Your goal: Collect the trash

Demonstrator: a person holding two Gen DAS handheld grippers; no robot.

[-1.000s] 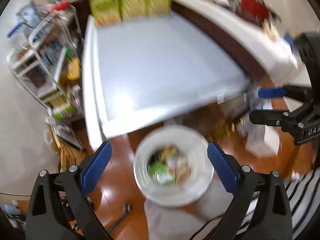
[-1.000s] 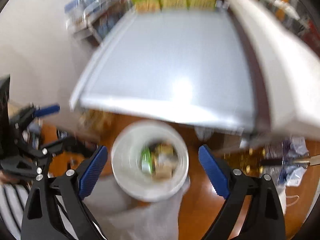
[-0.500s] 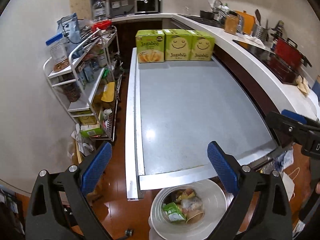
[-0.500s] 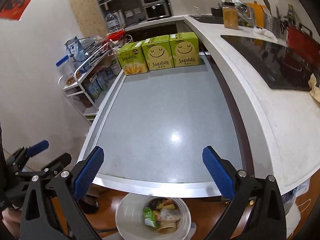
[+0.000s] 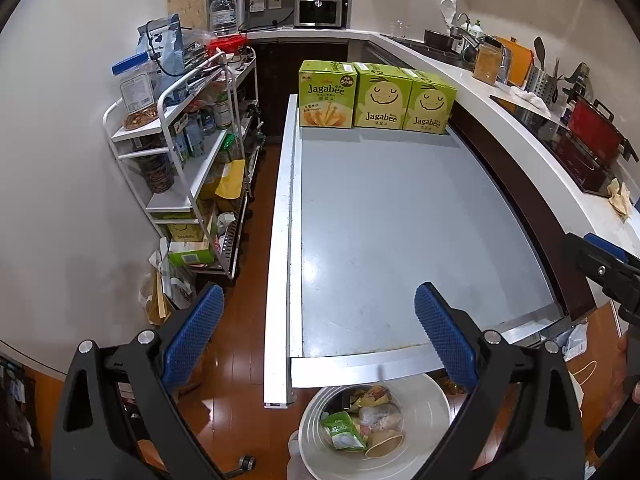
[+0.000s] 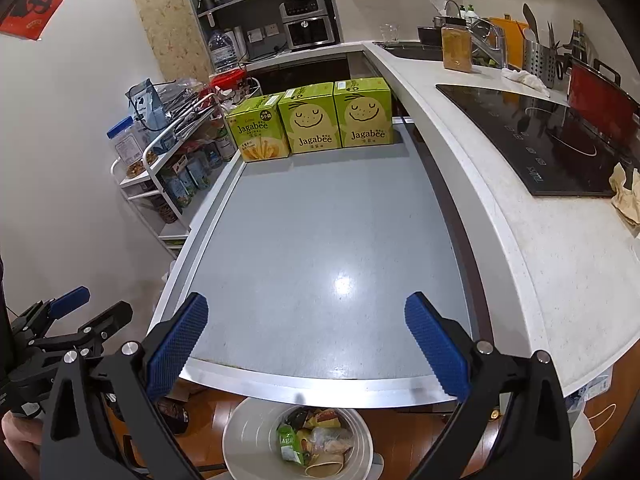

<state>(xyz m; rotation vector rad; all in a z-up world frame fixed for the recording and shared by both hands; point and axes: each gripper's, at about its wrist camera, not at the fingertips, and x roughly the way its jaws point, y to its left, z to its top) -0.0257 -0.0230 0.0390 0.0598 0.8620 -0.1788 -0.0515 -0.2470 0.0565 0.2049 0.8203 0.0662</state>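
The white bin (image 5: pixel 424 412) stands on the floor just below the near edge of the grey counter (image 5: pixel 400 216), holding the trash (image 5: pixel 362 420): a green packet, crumpled wrappers and a paper cup. It sits under and between the spread, empty fingers of the left claw (image 5: pixel 316 328). The right claw (image 6: pixel 306 336), likewise spread and empty, hangs above the bin (image 6: pixel 248 436) too.

Only the right view shows the black cooktop (image 6: pixel 532 136) whole; only the left view shows the shelf cart (image 5: pixel 188 168) down to the floor. The cup lies tipped in the bin, mouth toward the camera. Three green boxes (image 5: pixel 376 98) line the counter's far edge.
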